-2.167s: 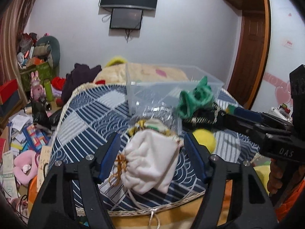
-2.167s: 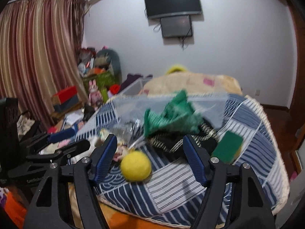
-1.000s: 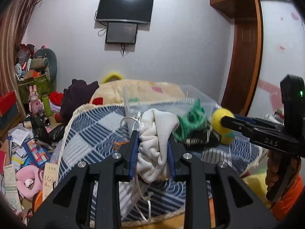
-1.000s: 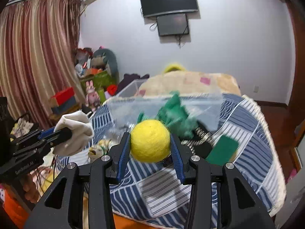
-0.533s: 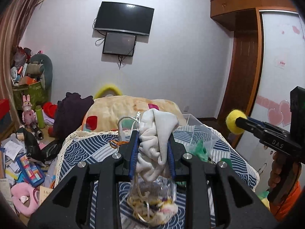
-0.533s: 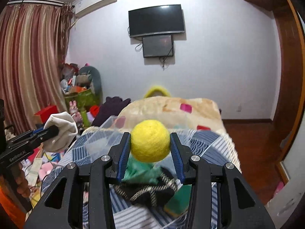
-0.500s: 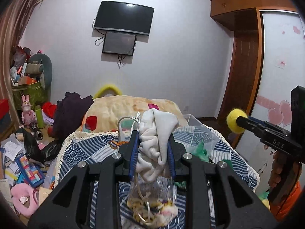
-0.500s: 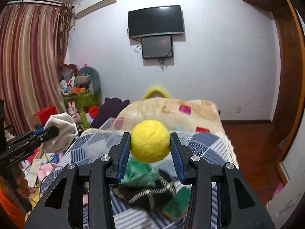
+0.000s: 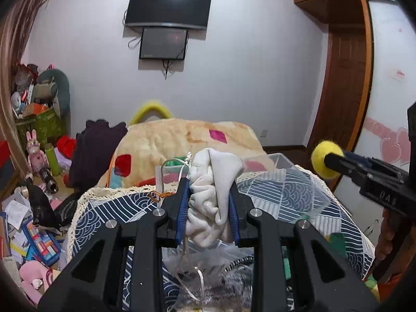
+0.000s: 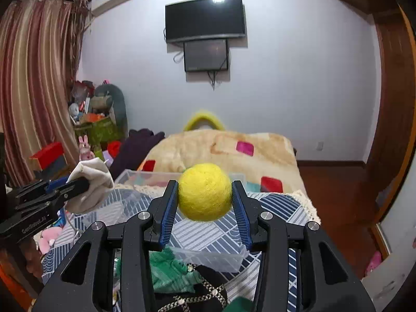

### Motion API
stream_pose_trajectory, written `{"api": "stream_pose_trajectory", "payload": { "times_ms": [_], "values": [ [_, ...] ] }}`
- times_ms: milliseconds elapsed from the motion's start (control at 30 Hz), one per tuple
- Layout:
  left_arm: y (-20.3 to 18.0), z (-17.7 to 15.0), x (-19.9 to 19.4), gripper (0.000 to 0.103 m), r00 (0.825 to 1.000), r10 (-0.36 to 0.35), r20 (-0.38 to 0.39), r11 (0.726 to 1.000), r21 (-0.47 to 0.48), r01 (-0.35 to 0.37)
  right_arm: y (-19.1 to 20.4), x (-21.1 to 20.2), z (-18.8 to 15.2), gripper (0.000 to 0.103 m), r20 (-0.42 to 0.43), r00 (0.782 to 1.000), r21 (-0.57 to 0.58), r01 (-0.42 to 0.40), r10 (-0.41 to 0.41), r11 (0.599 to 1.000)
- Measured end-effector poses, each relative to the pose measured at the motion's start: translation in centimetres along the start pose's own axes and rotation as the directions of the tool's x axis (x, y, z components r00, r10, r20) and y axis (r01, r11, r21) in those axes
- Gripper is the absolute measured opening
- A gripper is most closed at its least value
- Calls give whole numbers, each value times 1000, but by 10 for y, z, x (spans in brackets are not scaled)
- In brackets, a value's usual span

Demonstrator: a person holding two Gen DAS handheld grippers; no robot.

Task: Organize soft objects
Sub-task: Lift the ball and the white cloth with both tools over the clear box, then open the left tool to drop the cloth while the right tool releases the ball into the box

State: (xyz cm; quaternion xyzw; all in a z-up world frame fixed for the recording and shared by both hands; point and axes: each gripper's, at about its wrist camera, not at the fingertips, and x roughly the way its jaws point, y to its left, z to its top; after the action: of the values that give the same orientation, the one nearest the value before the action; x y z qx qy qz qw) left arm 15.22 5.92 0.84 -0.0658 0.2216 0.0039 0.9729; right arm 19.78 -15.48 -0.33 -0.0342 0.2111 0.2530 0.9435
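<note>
The right gripper clamps a yellow ball above the clear bin. Left of the bin, the left gripper pinches what looks like white cloth.

Even, cool indoor light; strong fisheye bending at the borders.

An overhead lamp lights the room, and its glare shows as a small white spot on the wall-mounted television, seen again in the right wrist view. The pale wall reads bright and slightly bluish, with little shadow on it. Both views are sharp in the middle: the white cloth pouch and the yellow ball show clear texture. The black frames of each tool sit dark and nearly featureless at the bottom. Corners fall to black vignette, and the curtain and the wooden door bow outward near the edges.
</note>
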Motion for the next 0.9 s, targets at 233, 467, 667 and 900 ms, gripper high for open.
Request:
{"api": "stream_pose_trajectory", "payload": {
  "times_ms": [233, 467, 667, 900],
  "values": [
    [-4, 1, 40, 27, 995, 42, -90, 998, 51, -37, -5, 31, -9, 38, -108, 994, -22, -15, 12, 1000],
    [-12, -9, 68, 27, 982, 39, -187, 996, 89, -23, 0, 52, -15, 38, -214, 977, -86, -32, 13, 996],
    [-17, -14, 73, 36, 975, 45, -217, 993, 114, -20, 4, 62, -18, 40, -257, 966, -139, -10, -26, 990],
    [-19, -7, 54, 56, 984, 47, -170, 992, 122, -27, 4, 60, -12, 48, -244, 970, -136, -17, -17, 991]
  ]
}}
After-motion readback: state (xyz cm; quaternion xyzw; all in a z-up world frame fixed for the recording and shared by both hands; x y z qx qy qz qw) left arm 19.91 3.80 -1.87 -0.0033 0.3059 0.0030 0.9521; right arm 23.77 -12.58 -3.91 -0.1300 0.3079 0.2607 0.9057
